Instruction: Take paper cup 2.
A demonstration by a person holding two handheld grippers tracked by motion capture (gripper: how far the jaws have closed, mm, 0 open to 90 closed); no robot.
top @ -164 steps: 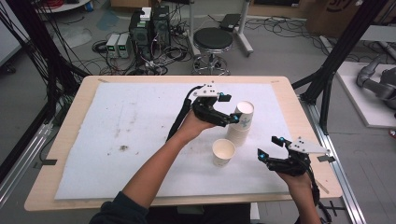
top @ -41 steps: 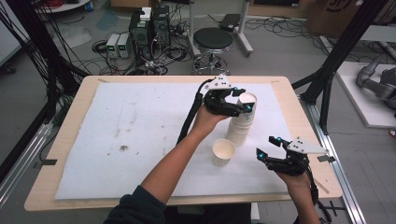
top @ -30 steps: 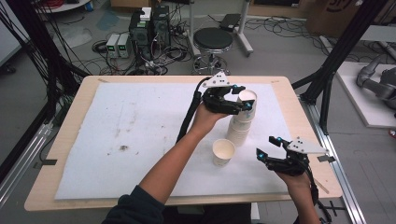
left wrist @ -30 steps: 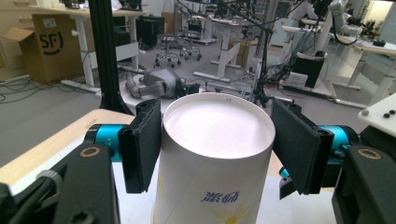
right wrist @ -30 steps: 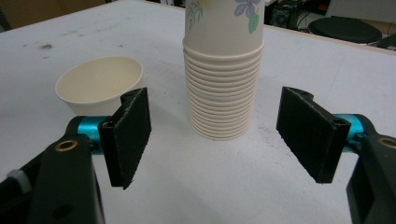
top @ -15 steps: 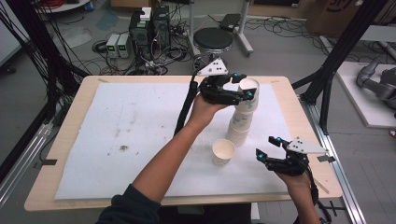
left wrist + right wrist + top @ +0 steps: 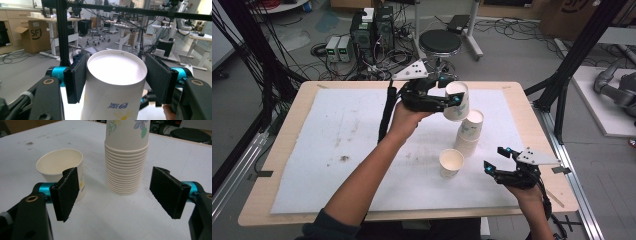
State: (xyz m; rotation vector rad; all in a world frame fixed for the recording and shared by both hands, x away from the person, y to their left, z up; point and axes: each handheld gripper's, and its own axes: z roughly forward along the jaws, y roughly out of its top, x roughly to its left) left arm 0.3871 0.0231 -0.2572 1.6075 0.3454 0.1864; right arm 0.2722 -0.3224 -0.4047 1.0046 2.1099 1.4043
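Nearest the person, the right gripper (image 7: 498, 162) sat low over the front right of the tabletop (image 7: 312, 190), its fingers (image 7: 67, 192) spread wide with nothing between them; they had just been opening further. From the right gripper view they pointed at the stack of cups (image 7: 126, 170), with the single cup (image 7: 62, 173) standing just beside the stack on the white sheet. In the high view that single cup (image 7: 451, 163) stood in front of the stack (image 7: 468, 132), near it but apart. Farther back and higher, the left gripper (image 7: 451, 98) held 1 cup (image 7: 457, 101) in the air above and just behind the stack, lifted clear of the cup below it. In the left gripper view its fingers (image 7: 76, 77) stood on either side of the cup (image 7: 113, 85) just under the rim, closed in as far as the cup's wall allowed. The step in hand looked like separating 1 cup from the stack and setting it down. To do it well, the left hand would likely need to keep the cup upright and hold the squeeze light enough not to crush the paper wall, then lower it onto bare sheet well clear of the stack and the single cup. The right fingers, already wide, could steady the stack near its base if another cup is to be pulled.
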